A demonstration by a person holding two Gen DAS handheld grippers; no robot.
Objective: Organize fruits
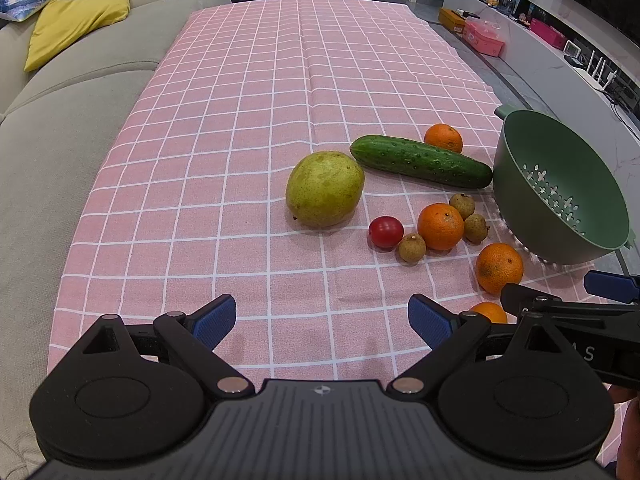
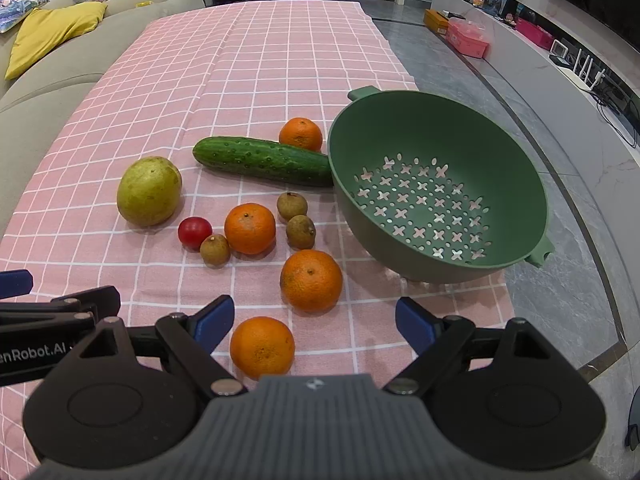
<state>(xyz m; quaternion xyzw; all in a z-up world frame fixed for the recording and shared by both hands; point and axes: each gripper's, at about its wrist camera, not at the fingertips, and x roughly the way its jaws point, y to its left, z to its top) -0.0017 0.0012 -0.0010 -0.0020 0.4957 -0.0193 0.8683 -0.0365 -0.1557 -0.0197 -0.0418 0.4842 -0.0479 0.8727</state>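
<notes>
Seen from the left wrist, the left gripper [image 1: 322, 320] is held wide open and empty above the pink checked tablecloth [image 1: 240, 120], with the produce spread at its one and two o'clock: a pear [image 1: 325, 189], a cucumber [image 1: 420, 161] laid with its long axis running from ten to four o'clock, a cherry tomato [image 1: 385, 231], three longans and several oranges, all beside the green colander [image 1: 560, 192], in which nothing is seen. The right gripper [image 1: 568, 304] is partly visible at three o'clock. From the right wrist, the right gripper [image 2: 315, 322] is likewise shown spread wide and holding nothing, with the nearest orange [image 2: 262, 347] lying just below and slightly left of its fingertips, at about seven o'clock from the gap, and a second orange [image 2: 311, 280] just beyond at twelve. The colander [image 2: 400, 132] is seen at one o'clock, tilted toward the camera, its end touching or just beside the cucumber [image 2: 264, 160]. The right gripper is judged the nearer to both the oranges and the colander, so a short advance is likely all that a first pick calls for.
</notes>
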